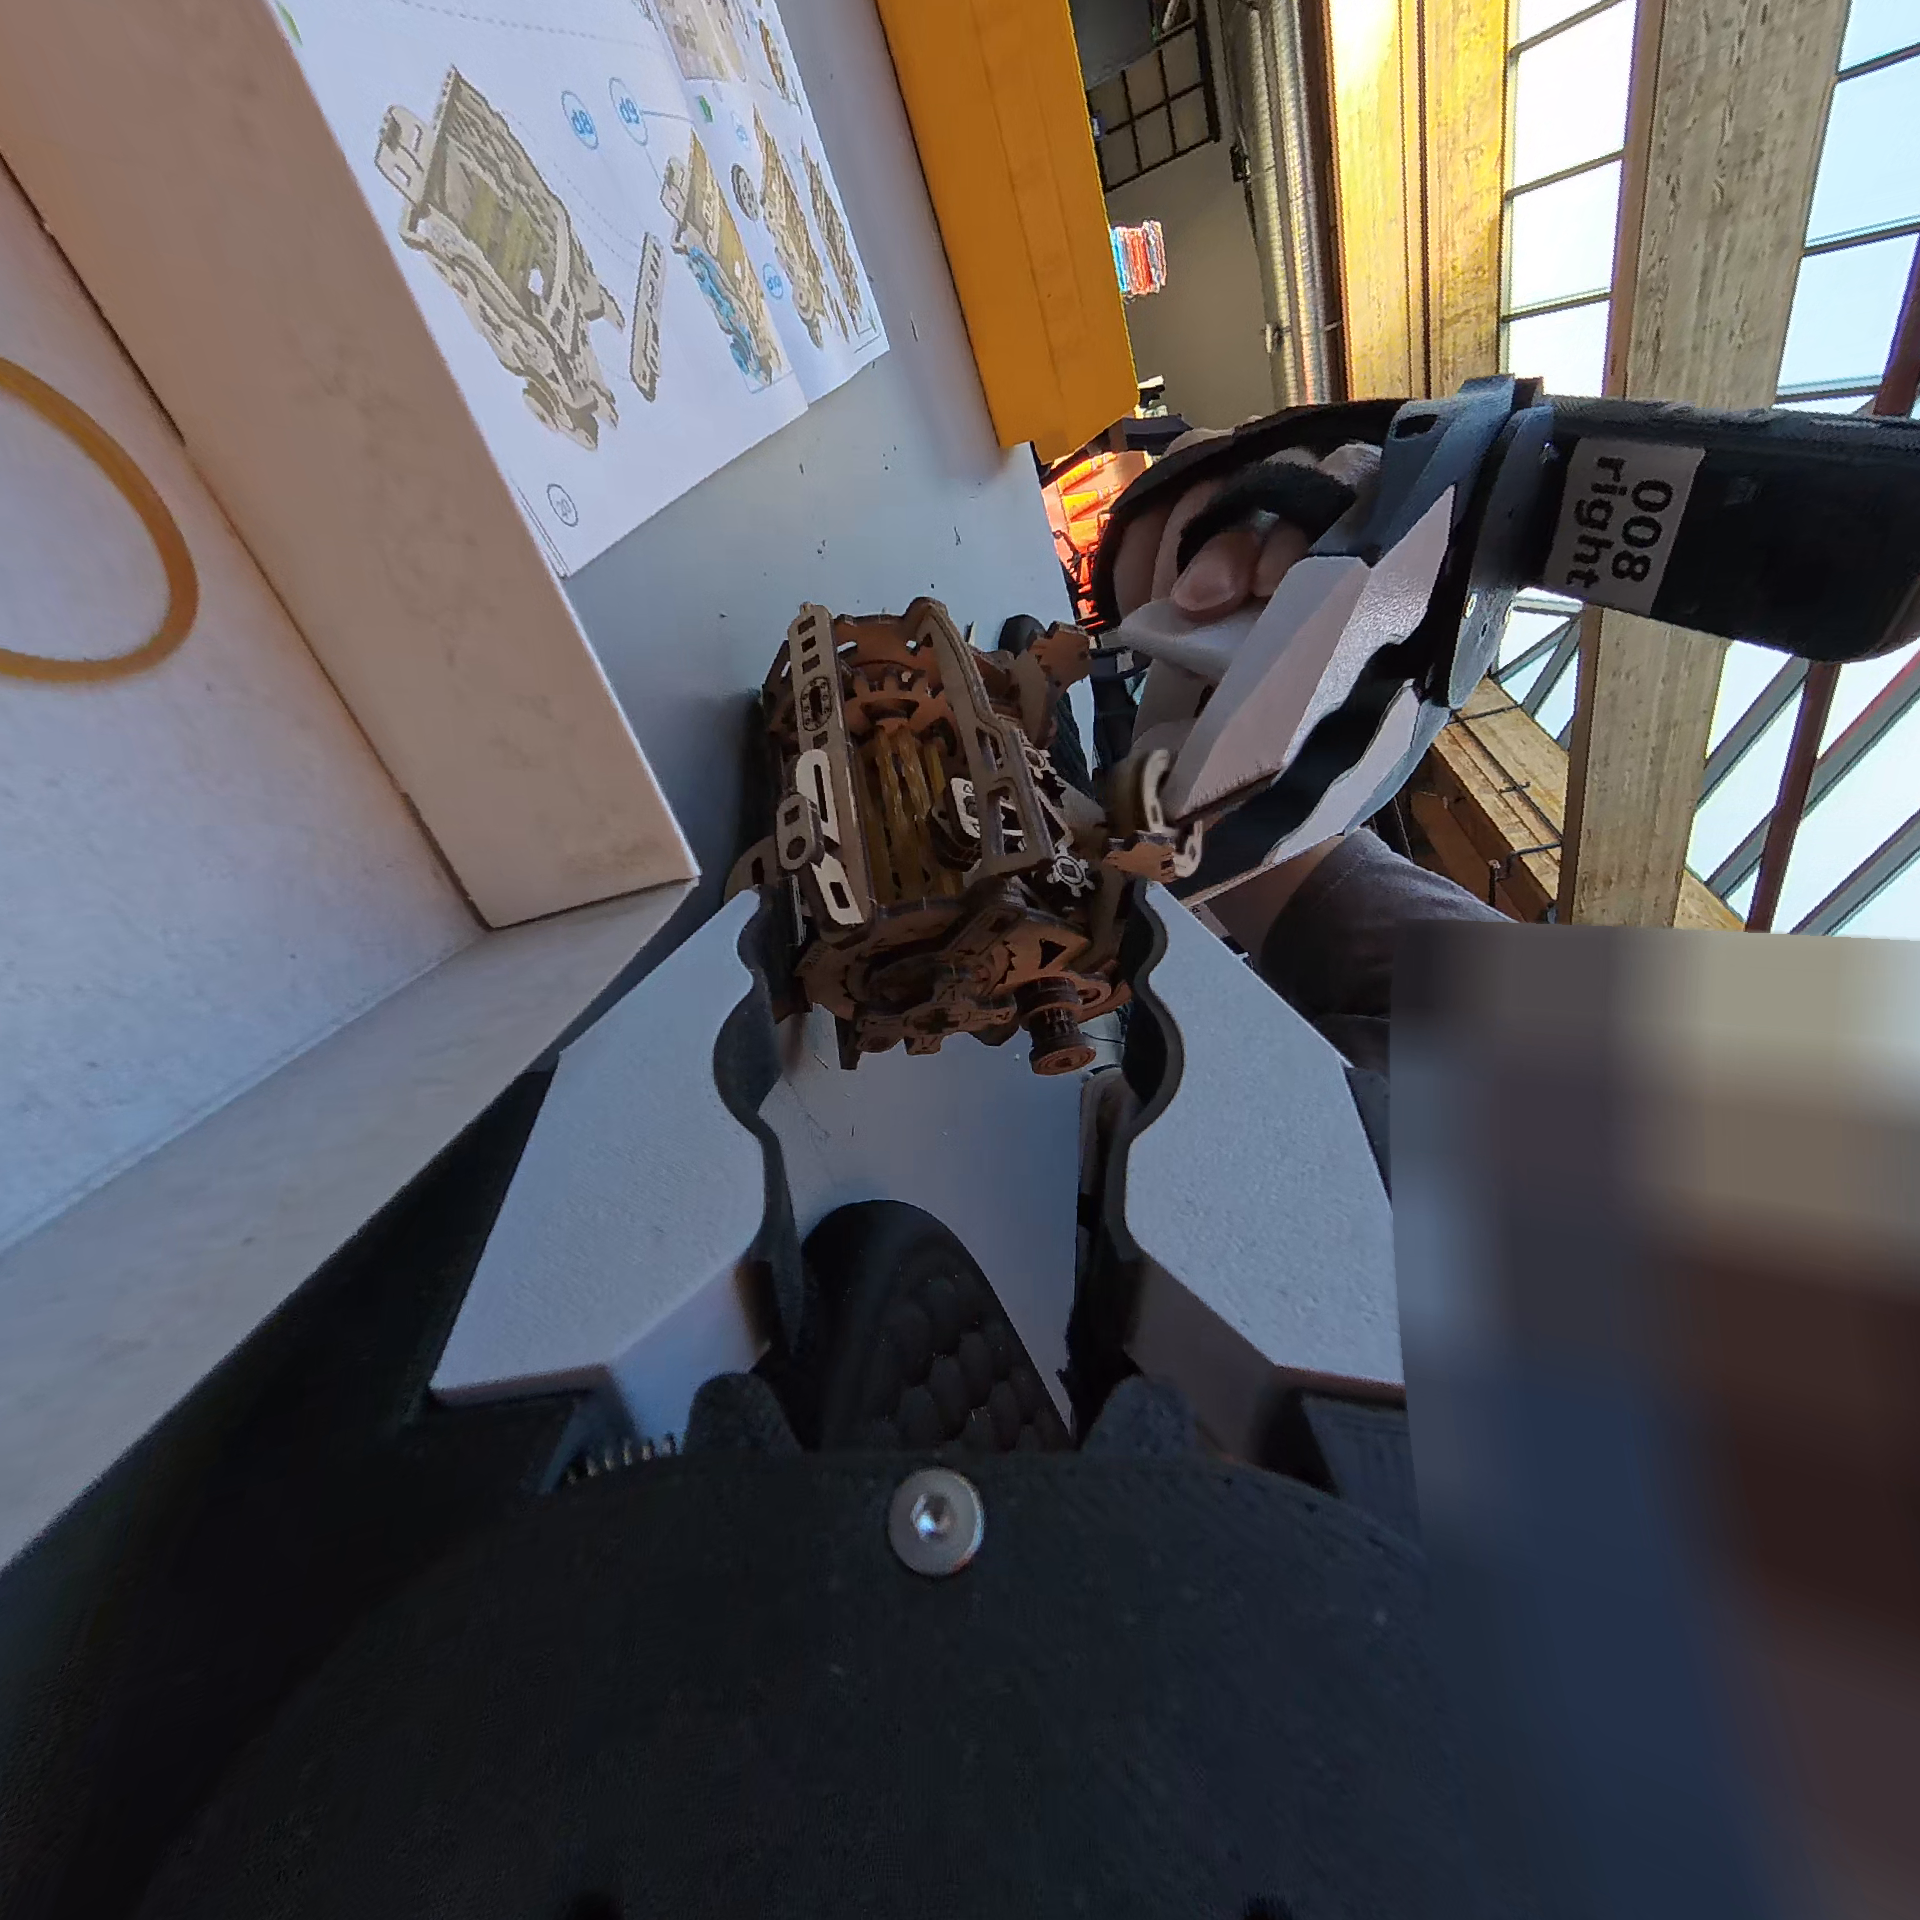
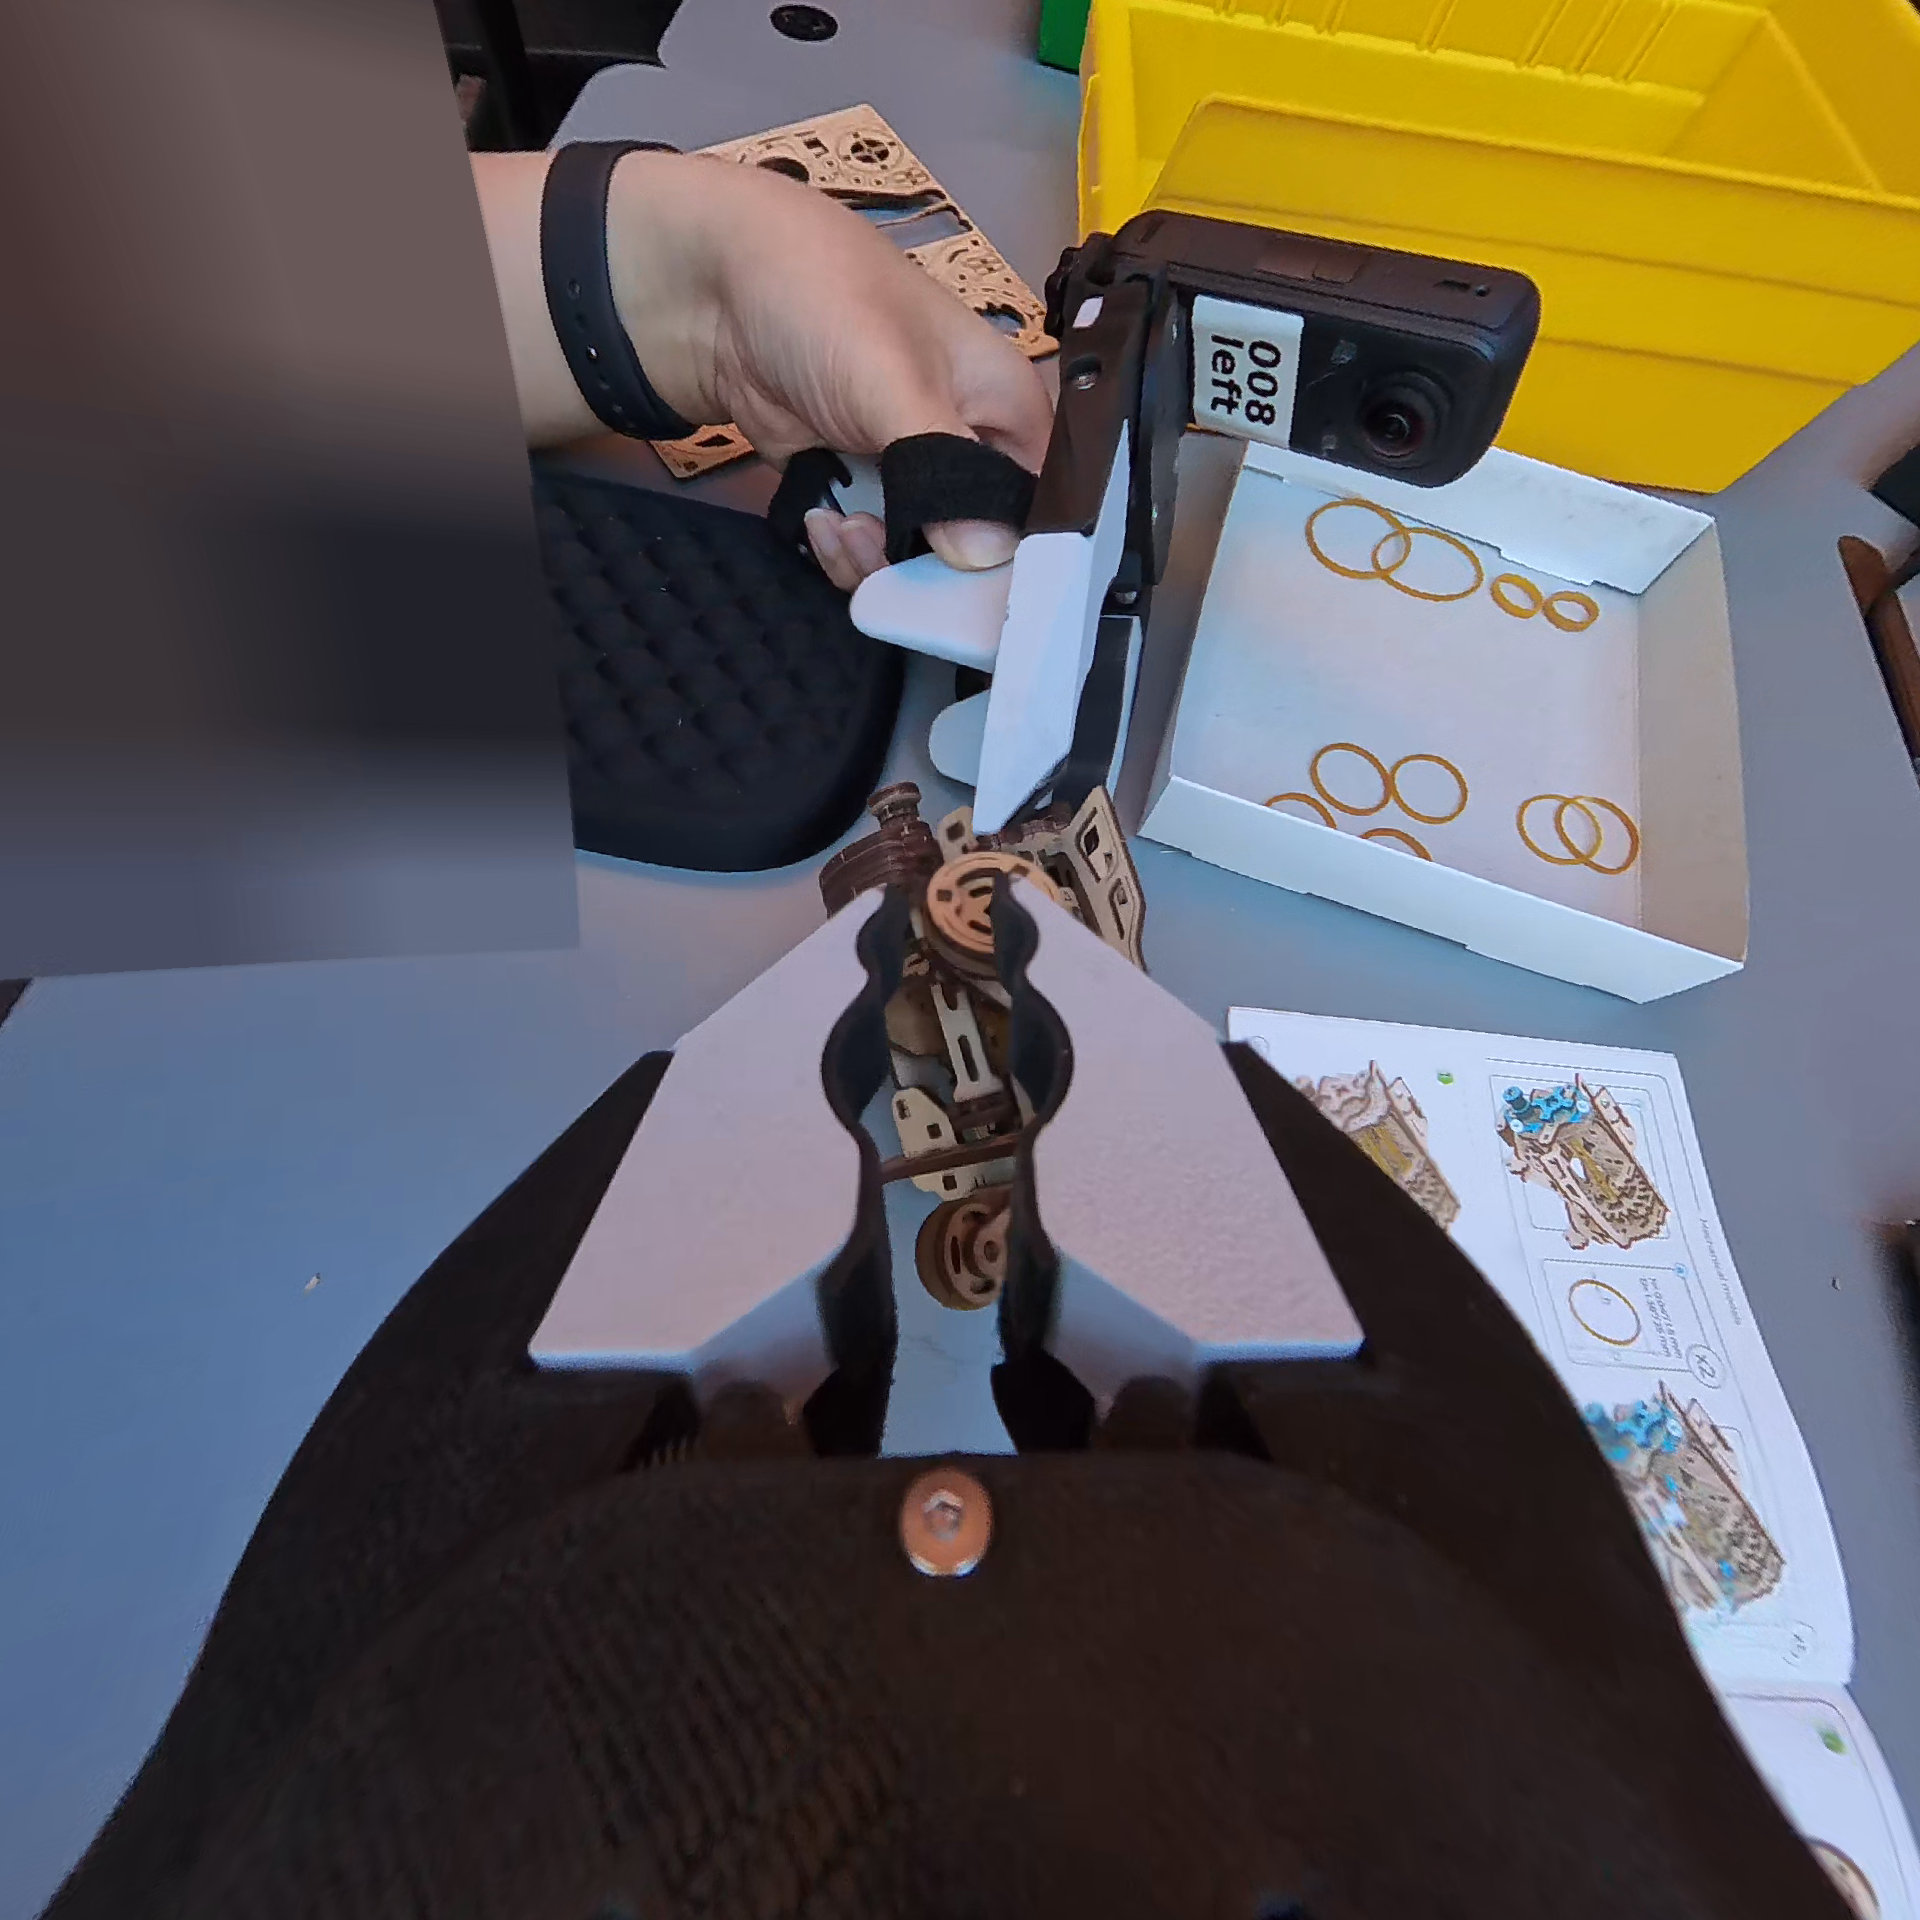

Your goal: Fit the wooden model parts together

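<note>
Left wrist view shows our left gripper (image 1: 940, 940) clamping the wooden model (image 1: 925, 831) above the counter (image 1: 914, 499); our right gripper (image 2: 948, 904) pinches a small wheel part (image 2: 961, 914) at its side — pressing askew could snap the thin fretwork.

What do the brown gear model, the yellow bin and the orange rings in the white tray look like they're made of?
Brown gear model: thin laser-cut plywood, matte, with dark cut edges. Yellow bin: moulded plastic, smooth with a slight sheen. Orange rings: probably rubber bands, thin and uneven loops. White tray: folded cardboard.
</note>
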{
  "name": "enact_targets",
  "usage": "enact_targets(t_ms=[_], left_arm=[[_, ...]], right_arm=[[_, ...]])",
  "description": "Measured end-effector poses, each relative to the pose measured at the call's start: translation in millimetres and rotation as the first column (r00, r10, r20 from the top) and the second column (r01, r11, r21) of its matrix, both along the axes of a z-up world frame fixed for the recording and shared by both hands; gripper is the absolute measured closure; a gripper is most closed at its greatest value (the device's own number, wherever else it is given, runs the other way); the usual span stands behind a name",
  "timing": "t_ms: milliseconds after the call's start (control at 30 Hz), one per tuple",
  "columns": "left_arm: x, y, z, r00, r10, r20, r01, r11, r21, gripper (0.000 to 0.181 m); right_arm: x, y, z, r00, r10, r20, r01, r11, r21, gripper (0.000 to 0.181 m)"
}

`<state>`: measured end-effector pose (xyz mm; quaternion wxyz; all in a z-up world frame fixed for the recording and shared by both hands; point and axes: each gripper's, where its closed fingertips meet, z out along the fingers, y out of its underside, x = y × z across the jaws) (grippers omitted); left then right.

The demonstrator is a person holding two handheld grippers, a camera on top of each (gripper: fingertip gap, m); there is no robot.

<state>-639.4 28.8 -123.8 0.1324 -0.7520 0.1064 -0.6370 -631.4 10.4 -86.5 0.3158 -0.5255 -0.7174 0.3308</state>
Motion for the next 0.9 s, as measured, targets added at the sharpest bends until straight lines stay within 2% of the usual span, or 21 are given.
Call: enact_targets(t_ms=[33, 133, 367, 700, 900], left_arm=[[-0.1, 0.2, 0.1, 1.000, 0.001, 0.002, -0.001, 1.000, -0.002, 0.117], [-0.5, 0.8, 0.4, 1.000, 0.004, 0.011, -0.004, 1.000, -0.011, 0.117], [-0.3, 0.2, 0.1, 1.000, 0.001, 0.004, -0.001, 1.000, -0.003, 0.117], [-0.1, -0.4, -0.1, 1.000, 0.000, 0.000, 0.000, 1.000, 0.003, 0.117], [0.2, -0.7, -0.2, 1.000, -0.002, -0.002, 0.002, 1.000, 0.005, 0.116]], right_arm=[[0.3, -2.4, 1.2, 1.000, 0.012, -0.004, -0.012, 1.000, -0.029, 0.175], [-0.6, -0.7, 1.5, 1.000, -0.002, -0.004, 0.002, 0.997, -0.080, 0.175], [0.3, 3.2, -0.1, 1.000, -0.003, 0.011, 0.003, 1.000, -0.013, 0.168], [2.0, 3.0, -1.9, 0.984, 0.022, 0.176, -0.046, 0.990, 0.130, 0.169], [5.1, 2.0, -2.2, 0.951, 0.092, 0.295, -0.143, 0.977, 0.156, 0.172]])
